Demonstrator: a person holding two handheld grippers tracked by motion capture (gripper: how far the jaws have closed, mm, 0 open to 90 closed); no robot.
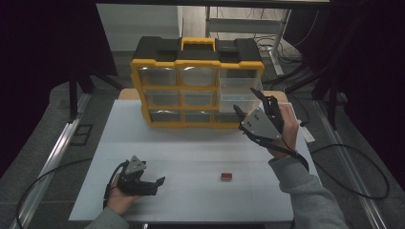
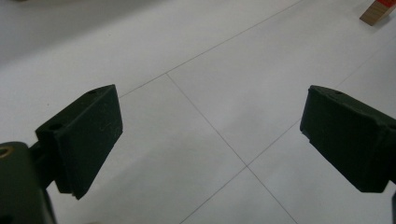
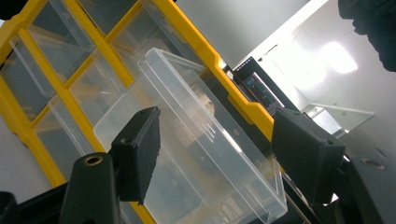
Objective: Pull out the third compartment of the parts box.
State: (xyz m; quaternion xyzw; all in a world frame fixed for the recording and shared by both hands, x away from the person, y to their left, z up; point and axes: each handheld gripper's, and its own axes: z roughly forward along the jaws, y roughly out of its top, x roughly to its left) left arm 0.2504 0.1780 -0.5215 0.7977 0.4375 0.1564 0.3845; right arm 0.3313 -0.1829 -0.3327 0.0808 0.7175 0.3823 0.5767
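Now my right claw (image 1: 246, 101) is released, jaws wide before the pulled-out clear drawer (image 1: 240, 94) at the cabinet's (image 1: 197, 86) top right. I would leave it out — the red block (image 1: 226, 176) lies near, and my released left claw (image 1: 159, 183) should fetch it squarely.
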